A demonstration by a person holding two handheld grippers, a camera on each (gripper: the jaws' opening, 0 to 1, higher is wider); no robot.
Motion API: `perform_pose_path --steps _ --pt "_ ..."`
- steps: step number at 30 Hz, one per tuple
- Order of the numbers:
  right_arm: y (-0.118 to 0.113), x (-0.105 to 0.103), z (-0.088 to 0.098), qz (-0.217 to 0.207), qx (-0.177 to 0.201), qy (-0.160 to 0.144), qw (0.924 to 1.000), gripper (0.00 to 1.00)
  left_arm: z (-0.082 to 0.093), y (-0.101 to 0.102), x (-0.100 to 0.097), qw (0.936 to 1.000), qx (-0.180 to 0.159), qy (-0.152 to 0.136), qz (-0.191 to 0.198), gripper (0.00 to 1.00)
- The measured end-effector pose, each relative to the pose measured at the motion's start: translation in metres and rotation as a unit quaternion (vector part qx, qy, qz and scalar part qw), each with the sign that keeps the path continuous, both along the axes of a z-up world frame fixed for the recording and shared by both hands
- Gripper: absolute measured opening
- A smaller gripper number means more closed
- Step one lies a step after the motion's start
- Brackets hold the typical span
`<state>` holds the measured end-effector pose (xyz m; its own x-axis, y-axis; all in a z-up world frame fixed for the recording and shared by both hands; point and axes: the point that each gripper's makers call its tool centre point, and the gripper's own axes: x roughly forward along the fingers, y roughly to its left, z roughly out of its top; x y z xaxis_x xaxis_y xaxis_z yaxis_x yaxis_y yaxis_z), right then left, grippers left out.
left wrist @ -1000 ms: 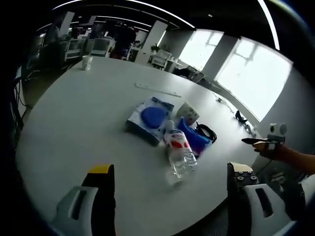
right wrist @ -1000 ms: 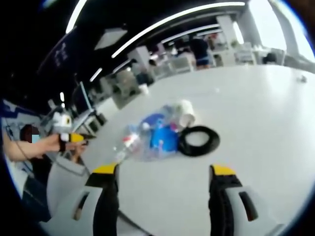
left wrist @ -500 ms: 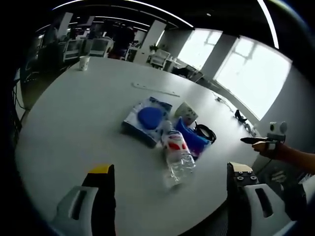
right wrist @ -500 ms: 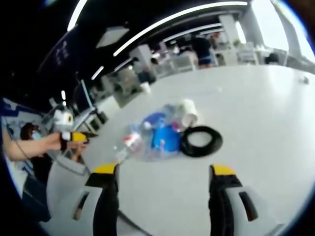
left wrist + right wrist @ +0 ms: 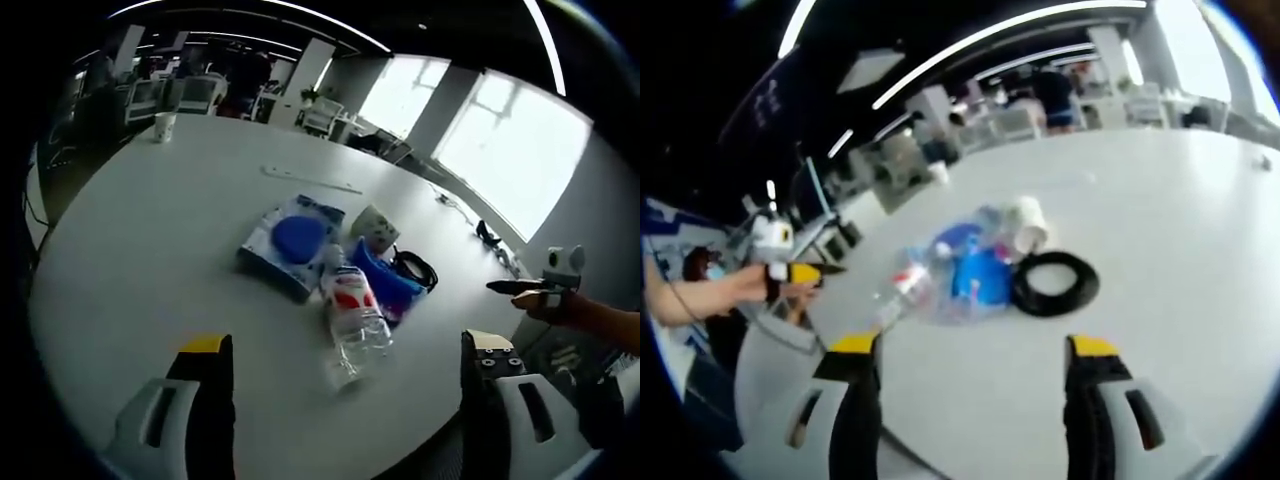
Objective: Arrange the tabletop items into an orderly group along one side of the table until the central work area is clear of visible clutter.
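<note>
A cluster of items lies on the white round table. A clear plastic bottle with a red label lies on its side, also seen as the bottle. Beside it are a blue box with a blue disc, a blue bowl that is the blue bowl, a tipped paper cup and a black ring. My left gripper is open, short of the bottle. My right gripper is open, short of the cluster. The other gripper shows at the right, and again as the gripper at the left.
A white ruler-like strip lies beyond the cluster. A paper cup stands near the far edge. Cables lie at the table's right side. Office desks, chairs and a person stand in the background.
Both cameras have shifted slightly; the cluster sits a little further left in the left gripper view and a little further right in the right gripper view. Nothing on the table has moved.
</note>
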<state>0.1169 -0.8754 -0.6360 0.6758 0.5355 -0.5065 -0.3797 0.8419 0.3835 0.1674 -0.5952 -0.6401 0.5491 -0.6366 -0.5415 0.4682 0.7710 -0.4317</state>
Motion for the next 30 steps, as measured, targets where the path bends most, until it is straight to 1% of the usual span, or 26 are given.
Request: perform_pose_path --steps 9,19,23,30 --pt "0.002 0.002 0.0 0.005 -0.002 0.001 1.0 0.72 -0.001 -0.012 0.004 1.0 0.001 0.002 -0.008 0.93" --pt "0.007 0.004 0.0 0.009 0.0 0.002 1.0 0.72 -0.006 -0.016 0.005 0.9999 0.008 0.01 -0.011 0.93" --pt "0.007 0.005 -0.001 0.008 0.002 0.001 1.0 0.72 -0.01 -0.019 0.005 0.9996 0.02 0.013 -0.018 0.93" --pt "0.007 0.005 -0.001 0.007 0.004 0.001 1.0 0.72 -0.01 -0.026 0.006 0.9994 0.02 0.017 -0.021 0.93"
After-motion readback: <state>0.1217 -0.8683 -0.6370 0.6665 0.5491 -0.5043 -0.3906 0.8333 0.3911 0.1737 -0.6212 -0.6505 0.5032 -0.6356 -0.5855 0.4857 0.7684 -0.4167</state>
